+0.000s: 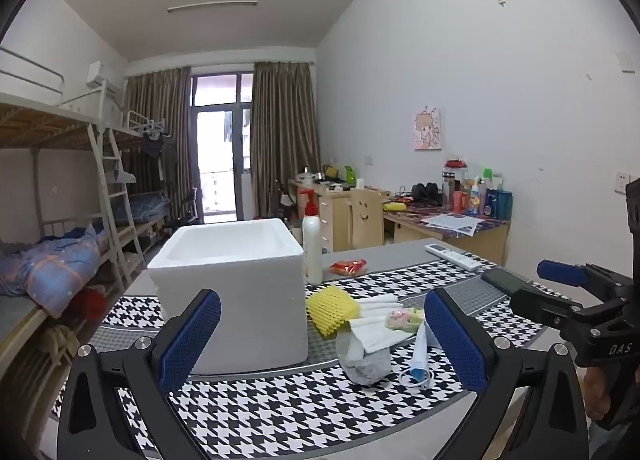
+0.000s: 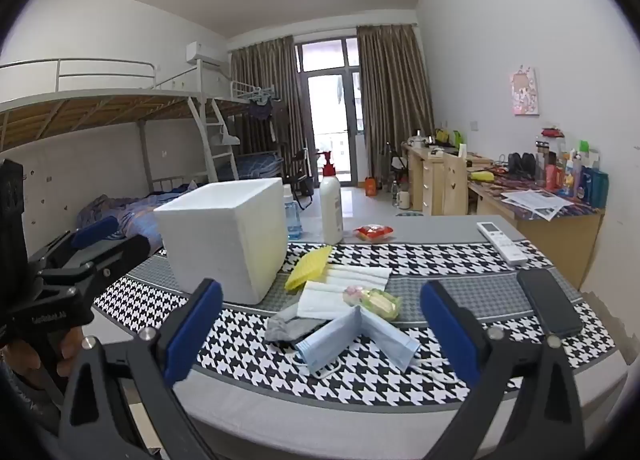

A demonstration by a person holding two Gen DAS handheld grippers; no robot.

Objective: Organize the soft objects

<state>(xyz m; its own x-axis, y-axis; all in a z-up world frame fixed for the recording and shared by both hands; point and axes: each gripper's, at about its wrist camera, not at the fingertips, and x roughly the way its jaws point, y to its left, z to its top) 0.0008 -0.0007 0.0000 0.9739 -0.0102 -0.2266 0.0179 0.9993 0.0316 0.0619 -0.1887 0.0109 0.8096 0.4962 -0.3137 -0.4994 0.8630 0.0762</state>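
A pile of soft things lies on the houndstooth cloth right of a white foam box: a yellow foam net, white masks, a pink-green soft item, a grey sock and a blue mask. My left gripper is open, empty, near the pile's front. My right gripper is open, empty, just before the blue mask.
On the table stand a white pump bottle, a red snack packet, a white remote and a black phone. A water bottle stands behind the box.
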